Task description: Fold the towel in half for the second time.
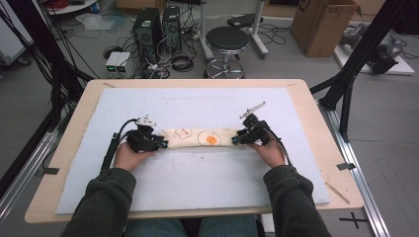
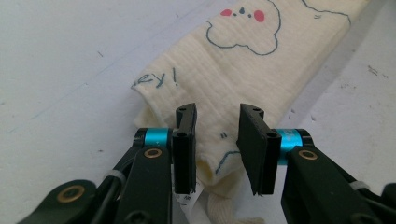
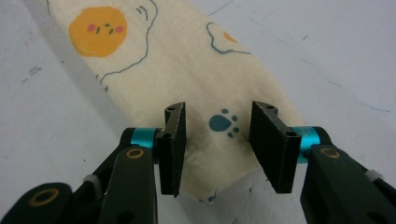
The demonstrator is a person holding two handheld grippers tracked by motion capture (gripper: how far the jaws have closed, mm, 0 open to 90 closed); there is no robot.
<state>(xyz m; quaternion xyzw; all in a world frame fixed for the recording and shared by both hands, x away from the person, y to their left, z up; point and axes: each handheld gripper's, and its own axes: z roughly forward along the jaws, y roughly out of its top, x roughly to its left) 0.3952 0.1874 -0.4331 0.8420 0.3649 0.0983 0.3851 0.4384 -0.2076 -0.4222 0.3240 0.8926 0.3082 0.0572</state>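
Observation:
A cream cloth (image 1: 200, 137) printed with fried eggs and clouds lies folded into a long narrow strip across the middle of the white foam board (image 1: 197, 177). My left gripper (image 1: 159, 144) stands open at the strip's left end, its jaws apart over the cloth (image 2: 219, 84) near the word "hey!". At the strip's right end my right gripper (image 1: 238, 139) is open too, and a blue paw print on the cloth (image 3: 187, 79) shows between its jaws. Neither gripper pinches the fabric.
The foam board covers most of a wooden table (image 1: 316, 113). Behind the table stand a black stool (image 1: 227, 42), two computer towers (image 1: 158, 27), a cardboard box (image 1: 323, 22) and loose cables on the floor. Black frame posts (image 1: 365, 49) rise at both sides.

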